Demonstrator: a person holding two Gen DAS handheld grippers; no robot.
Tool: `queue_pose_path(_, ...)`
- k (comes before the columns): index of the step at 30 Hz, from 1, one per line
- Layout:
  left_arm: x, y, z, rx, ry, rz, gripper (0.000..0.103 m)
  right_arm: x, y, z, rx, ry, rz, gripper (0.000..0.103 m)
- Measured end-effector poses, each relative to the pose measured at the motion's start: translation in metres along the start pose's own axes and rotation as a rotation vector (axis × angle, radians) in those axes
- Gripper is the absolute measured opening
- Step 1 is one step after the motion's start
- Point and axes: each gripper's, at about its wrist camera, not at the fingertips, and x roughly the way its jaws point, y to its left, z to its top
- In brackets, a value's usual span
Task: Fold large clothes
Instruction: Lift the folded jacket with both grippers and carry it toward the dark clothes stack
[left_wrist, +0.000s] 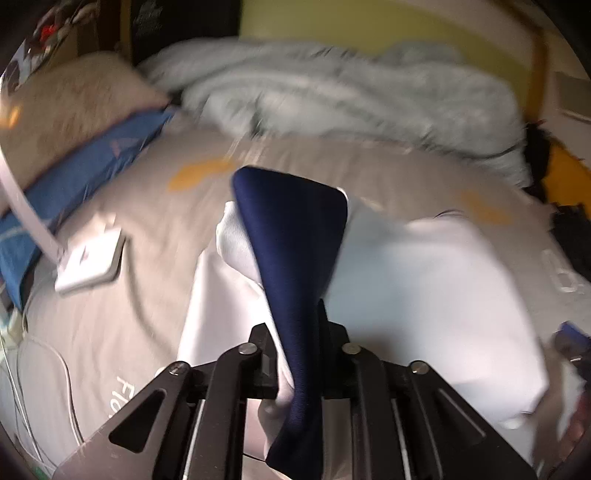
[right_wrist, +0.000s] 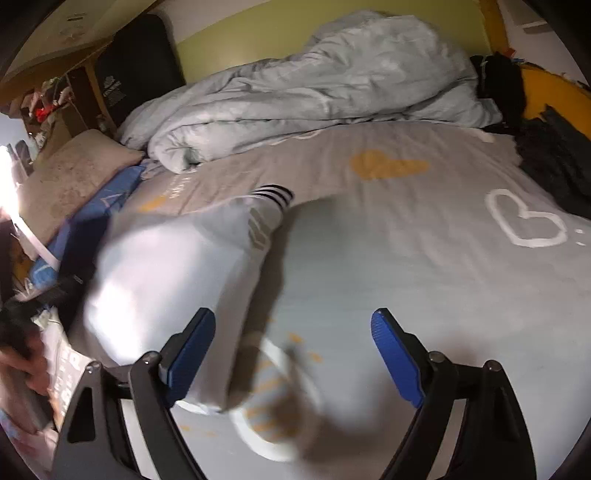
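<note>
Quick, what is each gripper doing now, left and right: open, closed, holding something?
Left gripper: closed on the white garment, gripping its navy blue part.
Right gripper: open, fingers wide apart, nothing between them, above the grey bedsheet.

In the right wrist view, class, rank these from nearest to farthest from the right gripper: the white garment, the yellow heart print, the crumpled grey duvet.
1. White garment: left of the right gripper, beside its left finger.
2. Yellow heart print: mid-bed, on the grey sheet ahead.
3. Crumpled grey duvet: far side, against the wall.
</note>
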Motion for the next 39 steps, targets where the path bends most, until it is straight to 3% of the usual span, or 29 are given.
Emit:
queue_pose_path(1,0.004,0.006,-0.002,-0.030,0.002,0.023,0.035,0.004,0.003,0.002,0.009,0.005,0.020,0.089)
queue_pose_path(3,-0.002,0.016,-0.001,-0.088,-0.023,0.059,0.069,0.014,0.008,0.005,0.032,0.026,0.048,0.090)
queue_pose_path(5,-0.009,0.025,0.001,-0.112,-0.033,0.058,0.083,0.026,0.013,0.007,0.054,0.065,0.094,0.090)
queue_pose_path(7,-0.006,0.034,0.001,-0.150,-0.005,0.003,0.089,0.039,0.012,0.009,0.104,0.093,0.145,0.091)
queue_pose_path(10,0.013,0.049,-0.007,-0.246,0.101,-0.094,0.097,0.059,0.008,0.010,0.178,0.156,0.236,0.092)
queue_pose_path(14,0.055,0.070,-0.027,-0.501,0.296,-0.380,0.103,0.095,0.002,0.006,0.275,0.285,0.385,0.092)
queue_pose_path(16,0.058,0.074,-0.030,-0.539,0.285,-0.426,0.103,0.107,0.002,0.003,0.287,0.314,0.422,0.089)
queue_pose_path(17,0.057,0.071,-0.029,-0.517,0.280,-0.424,0.102,0.110,0.007,0.003,0.261,0.315,0.448,0.080)
queue_pose_path(19,0.056,0.061,-0.029,-0.486,0.261,-0.458,0.077,0.116,0.014,0.002,0.257,0.353,0.505,0.062)
queue_pose_path(20,0.056,0.057,-0.029,-0.489,0.254,-0.482,0.062,0.115,0.016,0.001,0.248,0.347,0.478,0.051)
queue_pose_path(22,0.042,0.046,-0.023,-0.424,0.215,-0.438,0.044,0.104,0.024,0.003,0.185,0.301,0.434,0.043)
queue_pose_path(23,0.030,0.035,-0.016,-0.350,0.187,-0.397,0.033,0.095,0.027,0.004,0.164,0.267,0.429,0.041)
queue_pose_path(24,0.017,0.024,-0.010,-0.286,0.156,-0.367,0.028,0.084,0.029,0.005,0.144,0.233,0.427,0.041)
queue_pose_path(30,-0.030,-0.037,0.014,-0.139,0.056,-0.386,0.025,0.019,0.014,0.028,0.042,0.127,0.357,0.040)
queue_pose_path(34,-0.051,-0.100,0.036,-0.081,0.020,-0.456,0.025,-0.039,-0.030,0.058,0.016,0.061,0.291,0.040)
queue_pose_path(39,-0.074,-0.208,0.077,0.016,-0.019,-0.551,0.025,-0.107,-0.107,0.094,0.025,-0.018,0.225,0.040)
